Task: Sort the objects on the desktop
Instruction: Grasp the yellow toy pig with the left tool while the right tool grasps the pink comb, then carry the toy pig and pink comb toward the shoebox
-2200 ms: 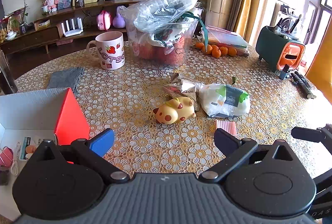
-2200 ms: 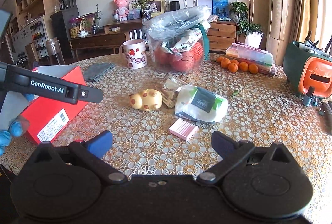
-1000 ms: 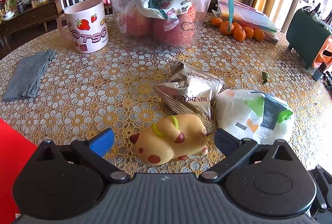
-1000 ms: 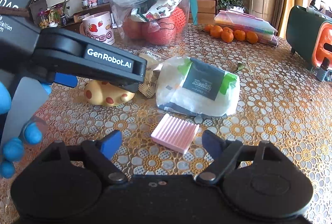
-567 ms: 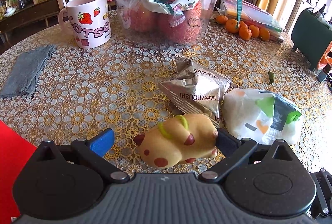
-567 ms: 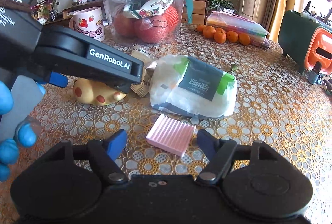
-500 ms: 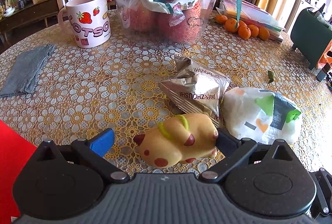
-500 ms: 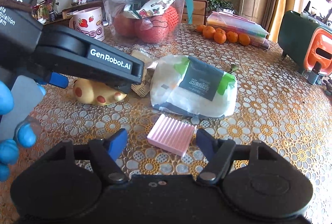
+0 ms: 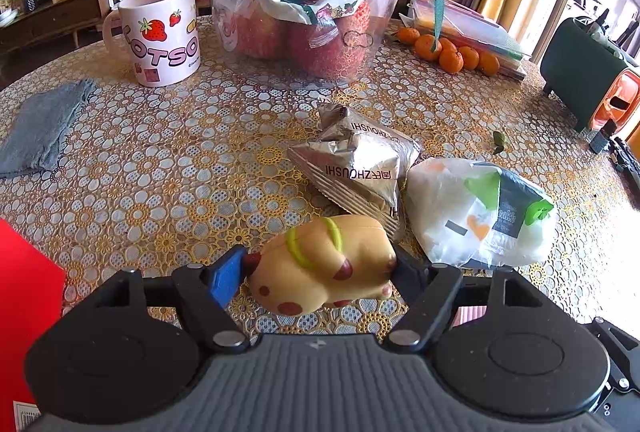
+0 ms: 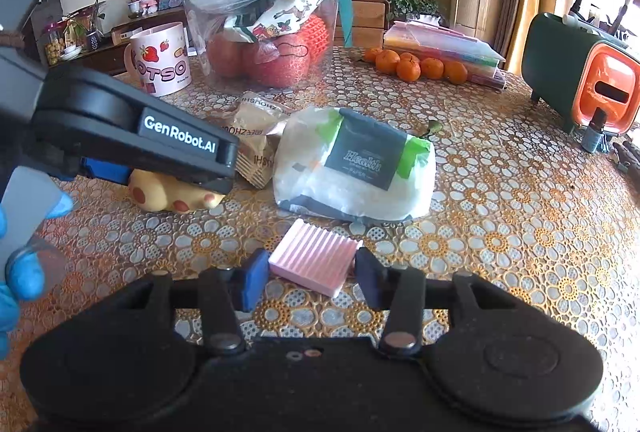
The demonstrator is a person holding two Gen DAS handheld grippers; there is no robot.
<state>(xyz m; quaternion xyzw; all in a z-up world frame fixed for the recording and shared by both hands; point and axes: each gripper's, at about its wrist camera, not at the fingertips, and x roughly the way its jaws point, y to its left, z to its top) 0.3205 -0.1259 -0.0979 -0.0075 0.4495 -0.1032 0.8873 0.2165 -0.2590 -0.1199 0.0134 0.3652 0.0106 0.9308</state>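
A yellow spotted toy animal (image 9: 324,264) lies on the lace tablecloth, and my left gripper (image 9: 316,272) is shut on it, a pad against each end. The toy also shows in the right wrist view (image 10: 172,195) under the left gripper's arm. My right gripper (image 10: 310,274) is shut on a pink ribbed block (image 10: 314,264) that rests on the table. A silver snack packet (image 9: 356,163) and a white wet-wipes pack (image 9: 476,211) lie just beyond the toy.
A strawberry mug (image 9: 160,35), a plastic bag of apples (image 9: 308,3), tangerines (image 9: 452,51) and a green and orange holder (image 10: 580,71) stand at the back. A grey cloth (image 9: 40,127) lies left. A red box (image 9: 24,312) sits at the near left.
Both grippers have closed: the left pads came in against the yellow toy, and the right pads came in against the pink block. Both moved slightly forward and lower.
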